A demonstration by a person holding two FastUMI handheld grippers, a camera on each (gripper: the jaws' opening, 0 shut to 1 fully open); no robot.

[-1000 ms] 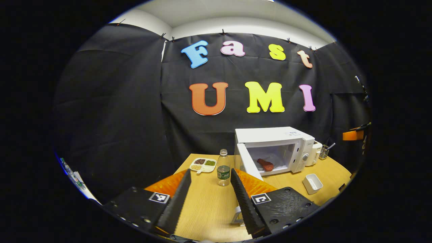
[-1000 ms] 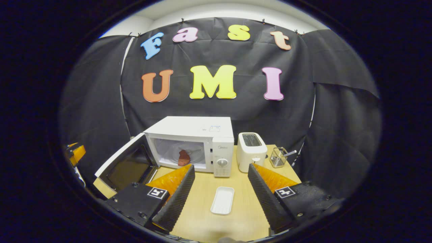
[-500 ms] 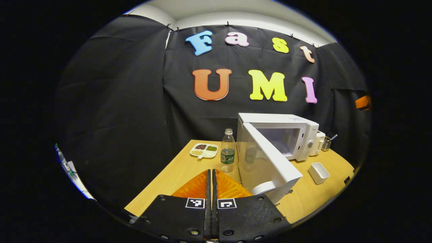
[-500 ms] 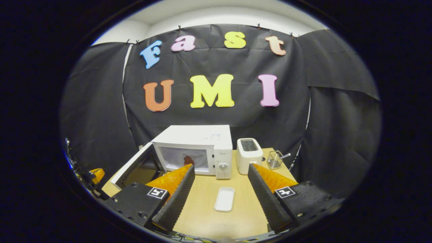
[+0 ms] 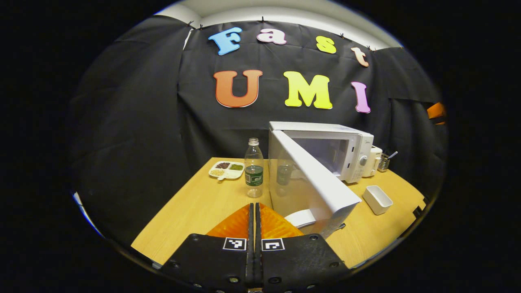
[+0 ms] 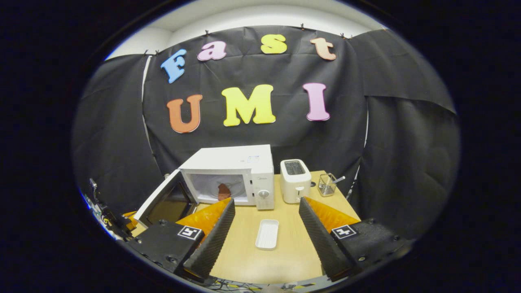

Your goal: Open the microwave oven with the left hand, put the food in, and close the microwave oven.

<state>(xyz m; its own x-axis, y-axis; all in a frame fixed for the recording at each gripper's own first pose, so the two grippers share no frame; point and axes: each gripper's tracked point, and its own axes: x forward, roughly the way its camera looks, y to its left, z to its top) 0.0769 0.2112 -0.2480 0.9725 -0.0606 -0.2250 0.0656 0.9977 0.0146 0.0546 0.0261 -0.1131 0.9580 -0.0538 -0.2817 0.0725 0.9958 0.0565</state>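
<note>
Reddish-brown food [image 6: 222, 191] already lies inside the microwave [image 6: 232, 173], door [image 5: 311, 179] still ajar; left gripper [image 5: 254, 211], fingers pressed together empty, sits beside it to push, right gripper [image 6: 264, 211] spread, idle.

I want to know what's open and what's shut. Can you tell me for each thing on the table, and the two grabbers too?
microwave door: part open, swung out from the oven.
microwave: open, red food inside.
left gripper: shut, holding nothing.
right gripper: open, holding nothing.
water bottle: upright, cap on.
white tray: lying flat, empty.
toaster: upright, slots empty.
snack plate: three compartments filled.
</note>
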